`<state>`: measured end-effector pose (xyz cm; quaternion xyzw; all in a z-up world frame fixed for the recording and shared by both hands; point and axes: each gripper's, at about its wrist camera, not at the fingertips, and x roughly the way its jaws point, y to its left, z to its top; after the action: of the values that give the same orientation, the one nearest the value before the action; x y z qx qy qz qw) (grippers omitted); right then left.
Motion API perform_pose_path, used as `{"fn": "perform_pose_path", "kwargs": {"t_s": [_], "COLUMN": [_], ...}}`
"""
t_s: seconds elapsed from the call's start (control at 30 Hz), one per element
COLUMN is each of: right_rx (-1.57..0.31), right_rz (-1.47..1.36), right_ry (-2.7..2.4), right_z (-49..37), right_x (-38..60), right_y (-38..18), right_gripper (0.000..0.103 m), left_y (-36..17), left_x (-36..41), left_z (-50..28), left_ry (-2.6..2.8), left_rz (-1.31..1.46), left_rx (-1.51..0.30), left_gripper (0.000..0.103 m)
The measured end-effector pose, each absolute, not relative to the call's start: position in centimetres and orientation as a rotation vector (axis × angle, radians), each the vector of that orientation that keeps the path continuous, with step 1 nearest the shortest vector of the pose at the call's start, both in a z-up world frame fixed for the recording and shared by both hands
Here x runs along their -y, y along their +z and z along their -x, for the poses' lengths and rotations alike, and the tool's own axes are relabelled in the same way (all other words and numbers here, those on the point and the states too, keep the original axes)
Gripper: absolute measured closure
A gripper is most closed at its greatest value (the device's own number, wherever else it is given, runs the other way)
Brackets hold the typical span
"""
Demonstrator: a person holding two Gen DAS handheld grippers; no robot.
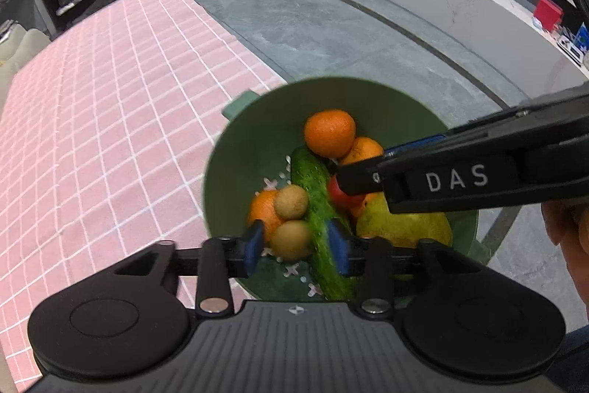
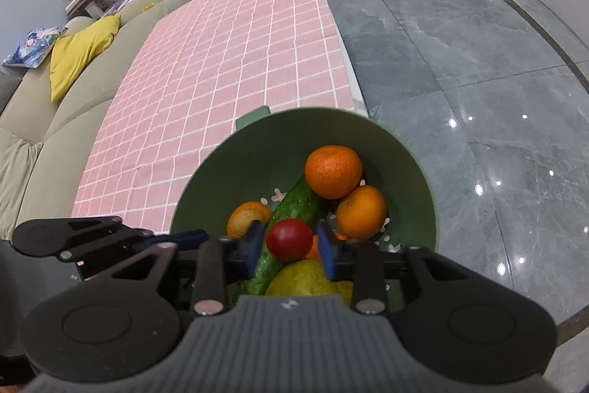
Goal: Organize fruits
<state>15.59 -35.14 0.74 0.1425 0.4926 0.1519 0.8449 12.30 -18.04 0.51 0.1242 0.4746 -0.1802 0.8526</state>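
Pink checked desk [image 2: 228, 69]; over its green bowl [image 2: 405, 150], the right gripper [image 2: 291, 242] straddles a red tomato [image 2: 289, 240], left gripper [image 1: 294, 245] open around a brown fruit [image 1: 291, 240].

1. The bowl [image 2: 206, 179] looks like matt green plastic, smooth on its inner wall.
2. The cloth [image 2: 228, 61] on the desk is a pink woven fabric with a white grid, matt.
3. The floor [image 2: 460, 61] is polished grey stone, glossy enough to mirror lamps.
4. The cucumber [image 1: 313, 179] has a bumpy, wet-looking skin.
5. The tomato [image 2: 289, 240] is smooth and shiny.
6. The oranges [image 2: 333, 171] have dimpled peel.
7. The tongs [image 2: 291, 245] are matt black plastic with blue pads [image 2: 254, 242].
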Motion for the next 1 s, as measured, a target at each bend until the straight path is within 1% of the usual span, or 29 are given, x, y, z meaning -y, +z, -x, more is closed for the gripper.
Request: {"fn": "perform_pose_path", "kwargs": {"t_s": [0.03, 0.17, 0.2, 0.27, 0.33, 0.4, 0.47, 1.0], "right_rx": [-1.036, -1.026, -1.025, -1.012, -0.998, -0.991, -0.989, -0.957], "right_rz": [-0.301, -0.298, -0.294, -0.287, -0.281, -0.277, -0.266, -0.199], "right_ry": [0.321, 0.316, 0.310, 0.298, 0.291, 0.283, 0.276, 0.241], "right_z": [-15.5, -15.0, -14.9, -14.4, -14.0, -13.5, -13.1, -10.3], "right_x": [35.2, 35.6, 35.7, 36.0, 36.4, 36.7, 37.0, 38.4], "right_y": [0.9, 1.5, 1.7, 2.3, 2.8, 3.2, 3.5, 5.5], "right_gripper": [0.066, 0.066, 0.066, 0.059, 0.057, 0.055, 0.055, 0.054], "left_y": [0.8, 2.2, 2.5, 3.4, 4.2, 4.6, 4.9, 5.9], "left_x": [18.0, 17.5, 17.4, 17.1, 17.1, 17.4, 17.6, 18.4], "left_z": [-12.2, -11.7, -11.6, -11.1, -10.6, -10.2, -9.9, -8.1], "left_ry": [-0.375, -0.348, -0.336, -0.318, -0.304, -0.285, -0.270, -0.203], "left_rz": [-0.251, -0.197, -0.181, -0.140, -0.119, -0.128, -0.136, -0.146], "left_rx": [-0.991, -0.967, -0.963, -0.947, -0.928, -0.925, -0.937, -0.939], "left_gripper": [0.043, 0.032, 0.027, 0.024, 0.019, 0.019, 0.015, 0.014]}}
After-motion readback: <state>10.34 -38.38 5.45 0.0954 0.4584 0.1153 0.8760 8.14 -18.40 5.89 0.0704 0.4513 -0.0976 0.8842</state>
